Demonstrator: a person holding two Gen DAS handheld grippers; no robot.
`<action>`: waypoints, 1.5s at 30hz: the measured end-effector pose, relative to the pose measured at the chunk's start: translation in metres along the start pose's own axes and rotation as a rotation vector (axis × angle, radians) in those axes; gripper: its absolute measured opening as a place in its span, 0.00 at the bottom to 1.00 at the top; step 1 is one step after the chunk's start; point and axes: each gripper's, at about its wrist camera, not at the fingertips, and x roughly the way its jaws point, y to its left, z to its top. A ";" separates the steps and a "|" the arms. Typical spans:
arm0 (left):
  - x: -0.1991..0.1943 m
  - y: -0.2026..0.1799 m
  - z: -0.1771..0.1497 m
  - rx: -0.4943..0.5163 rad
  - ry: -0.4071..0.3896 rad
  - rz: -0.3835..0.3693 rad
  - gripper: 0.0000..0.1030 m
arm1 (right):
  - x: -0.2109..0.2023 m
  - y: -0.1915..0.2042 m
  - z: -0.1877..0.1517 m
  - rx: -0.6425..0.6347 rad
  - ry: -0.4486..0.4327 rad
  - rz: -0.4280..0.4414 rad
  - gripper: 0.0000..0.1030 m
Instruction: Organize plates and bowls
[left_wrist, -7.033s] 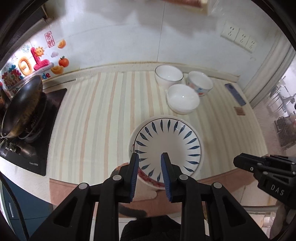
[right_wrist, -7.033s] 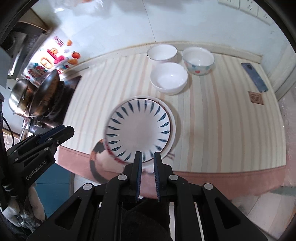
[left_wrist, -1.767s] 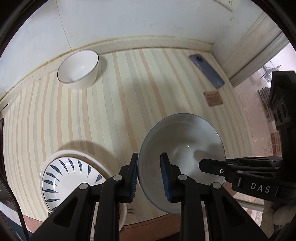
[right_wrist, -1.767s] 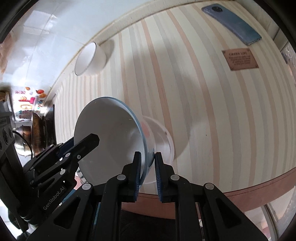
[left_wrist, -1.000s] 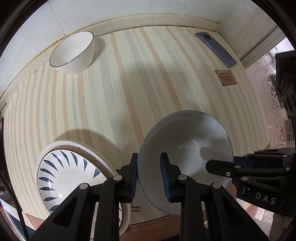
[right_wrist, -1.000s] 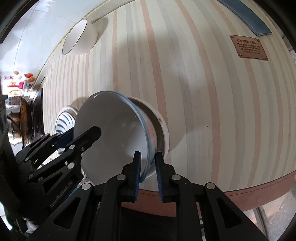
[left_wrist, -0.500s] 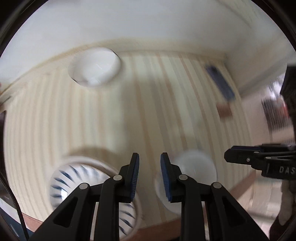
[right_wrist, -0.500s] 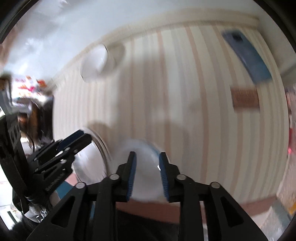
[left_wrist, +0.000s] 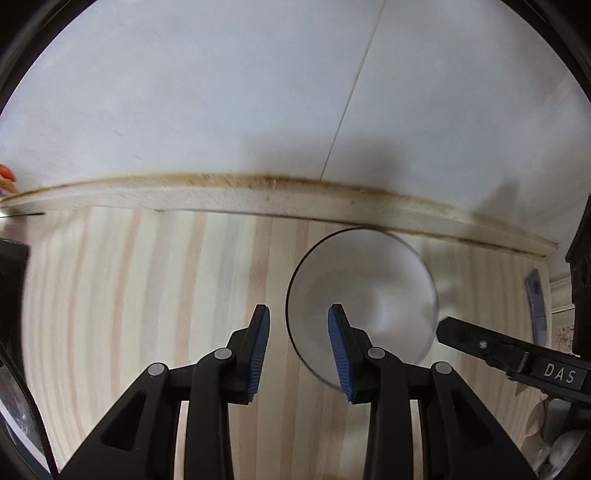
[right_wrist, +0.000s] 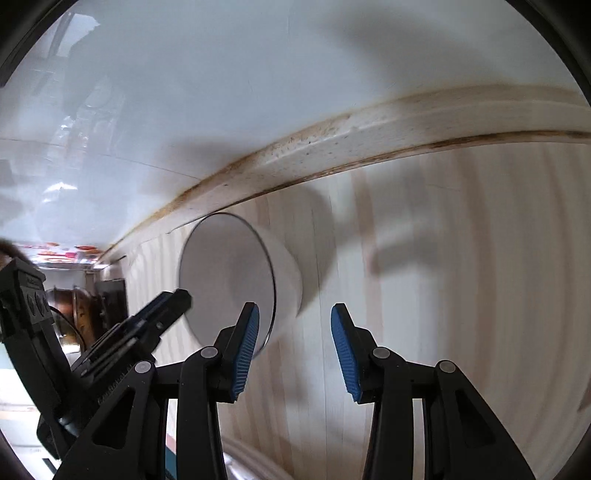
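Bowl (left_wrist: 364, 295) under observation: white, with a thin dark rim, standing upright on the striped countertop (left_wrist: 147, 295) close to the back ledge (left_wrist: 221, 194) where the counter meets the white wall (left_wrist: 258, 92).

Left wrist view: I have the left gripper (left_wrist: 299, 341) with its jaws apart and nothing between them. The right blue pad (left_wrist: 338, 345) overlaps the bowl's near rim in the picture, while the left pad sits over bare counter. I cannot tell whether the pad actually touches the rim. The right gripper's black body, marked "DAS", enters from the right edge with its tip just beside the bowl's right side. A blue phone (left_wrist: 536, 306) lies on the counter near the far right edge.

Right wrist view: I have the right gripper (right_wrist: 293, 345) also spread wide and empty. The bowl (right_wrist: 236, 280) appears to the left of centre, its mouth turned toward the left by the lens angle. My left pad (right_wrist: 245, 347) overlaps the bowl's lower rim and the right pad is over bare stripes. The left gripper (right_wrist: 173, 301) reaches in from the lower left, its tip at the bowl's opening. A stove with cookware (right_wrist: 79, 306) shows dimly at the far left. Motion blur softens the counter stripes in both views.
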 end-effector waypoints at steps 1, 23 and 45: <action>0.010 0.000 0.001 0.000 0.023 -0.009 0.29 | 0.006 0.000 0.002 0.002 0.004 0.003 0.36; -0.076 -0.052 -0.037 0.139 -0.077 -0.057 0.23 | -0.092 0.026 -0.075 -0.053 -0.079 -0.051 0.15; -0.141 -0.132 -0.177 0.320 -0.036 -0.162 0.23 | -0.186 -0.041 -0.261 0.055 -0.119 -0.114 0.15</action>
